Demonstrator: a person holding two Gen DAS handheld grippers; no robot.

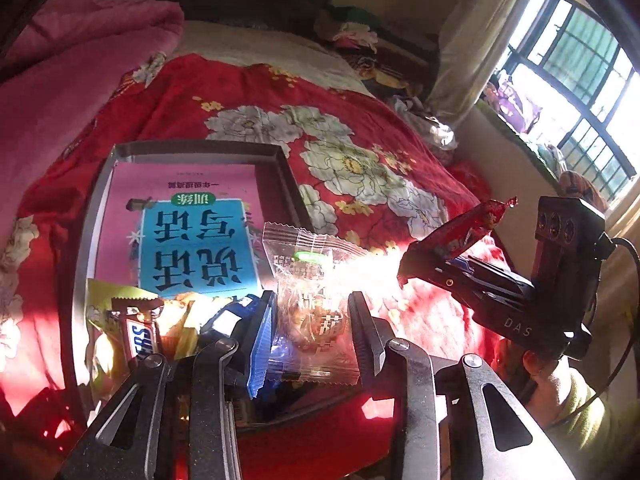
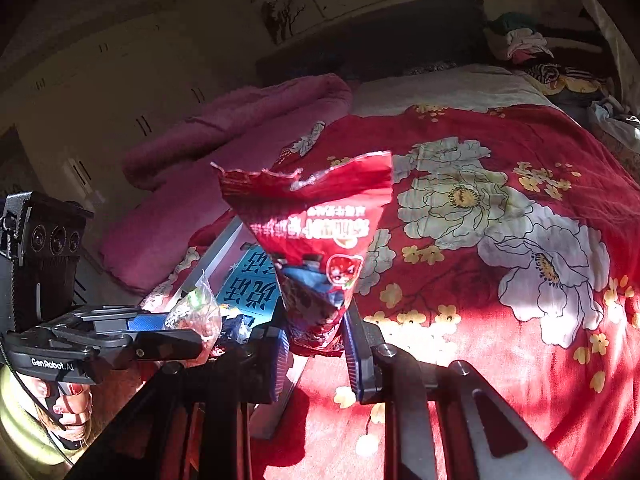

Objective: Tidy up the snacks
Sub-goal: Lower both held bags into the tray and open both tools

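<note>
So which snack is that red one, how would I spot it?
Start at the bed's red flowered quilt. Above it, the right gripper holds a red snack packet. Unlike the clear packet in the left gripper, it's opaque, with a torn top.

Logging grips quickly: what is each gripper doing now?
Left gripper: shut on the clear snack packet.
Right gripper: shut on the red snack bag.
</note>
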